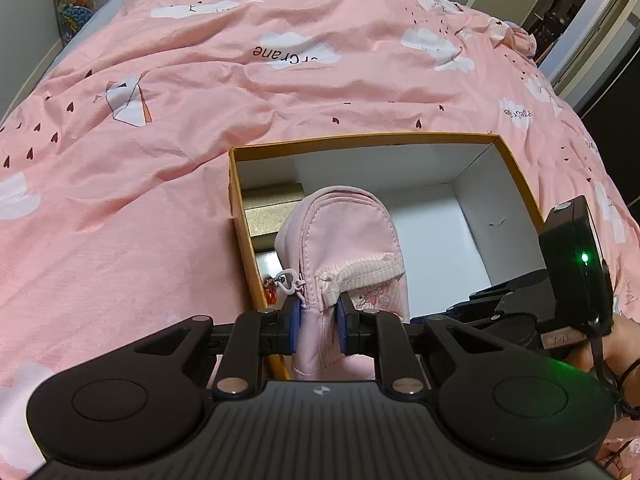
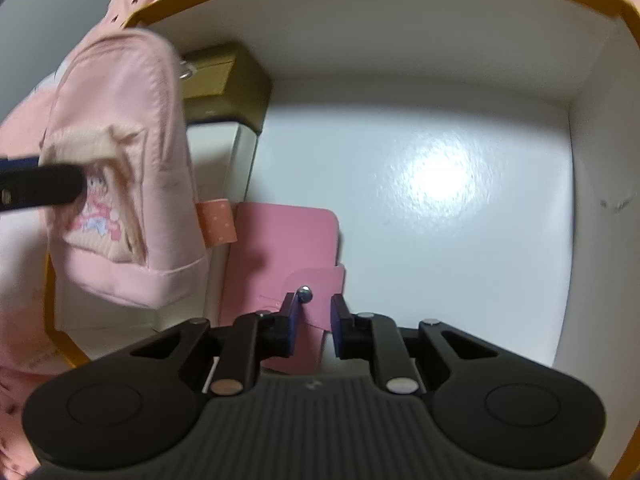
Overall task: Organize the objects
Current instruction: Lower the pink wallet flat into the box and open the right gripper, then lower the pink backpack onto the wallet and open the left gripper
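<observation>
The left hand-held gripper pinches a small pink backpack-shaped pouch by its lower end, blue pads pressed into the cloth on both sides. The pouch hangs just above the open yellow-edged box, which sits on a bed under a pink quilt. I judge the pouch light and soft: it sags and creases where it is squeezed, so it will flop rather than stand, and a grip on a seam or on the thicker bottom hem should hold better than one on loose fabric. A little charm dangles from its zipper and could snag on the box wall.

The right hand-held gripper reaches down into the box over a pink wallet lying flat on the white floor. Its jaws stand close together around the wallet's flap near the metal snap; whether the pads actually press on the flap I cannot tell. The wallet looks stiff and flat with a smooth cover, so taking it by the flap or an edge seems the way.

Counted: one pouch, one wallet, one gold-coloured carton and one white carton stacked at the box's left side, one box, two grippers.
</observation>
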Available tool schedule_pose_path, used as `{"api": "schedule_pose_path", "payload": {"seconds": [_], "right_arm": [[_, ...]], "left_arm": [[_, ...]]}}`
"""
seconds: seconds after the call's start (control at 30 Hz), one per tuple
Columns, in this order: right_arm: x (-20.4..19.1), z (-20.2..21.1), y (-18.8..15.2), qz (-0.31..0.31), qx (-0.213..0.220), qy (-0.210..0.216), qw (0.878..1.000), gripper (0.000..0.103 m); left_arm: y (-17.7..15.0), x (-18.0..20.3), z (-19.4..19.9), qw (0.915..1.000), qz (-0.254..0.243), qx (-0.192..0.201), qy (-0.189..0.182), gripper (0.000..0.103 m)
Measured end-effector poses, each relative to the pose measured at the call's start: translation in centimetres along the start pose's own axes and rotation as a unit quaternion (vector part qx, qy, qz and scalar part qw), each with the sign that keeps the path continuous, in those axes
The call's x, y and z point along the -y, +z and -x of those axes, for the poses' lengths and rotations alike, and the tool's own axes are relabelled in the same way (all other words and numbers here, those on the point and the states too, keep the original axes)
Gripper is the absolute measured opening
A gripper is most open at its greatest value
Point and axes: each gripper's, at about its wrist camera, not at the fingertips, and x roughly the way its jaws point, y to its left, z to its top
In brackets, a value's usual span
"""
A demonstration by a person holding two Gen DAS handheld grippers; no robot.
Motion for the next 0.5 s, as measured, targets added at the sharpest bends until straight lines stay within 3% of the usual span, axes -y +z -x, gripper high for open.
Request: {"api": "schedule_pose_path", "payload": {"seconds": [0.23, 0.5], "right_arm": [[0.5, 1.1, -0.2, -0.003, 0.012, 0.002, 1.000, 0.021], [2.2, 4.6, -1.2, 0.008, 0.063, -0.059, 0.996, 0.021]], "left_arm": [[-0.3, 0.7, -1.1, 0.9992, 0.019, -0.014, -0.031, 0.020], [-1.2, 1.9, -4.3, 0.9948, 0.046, -0.063, -0.066, 0.020]]}}
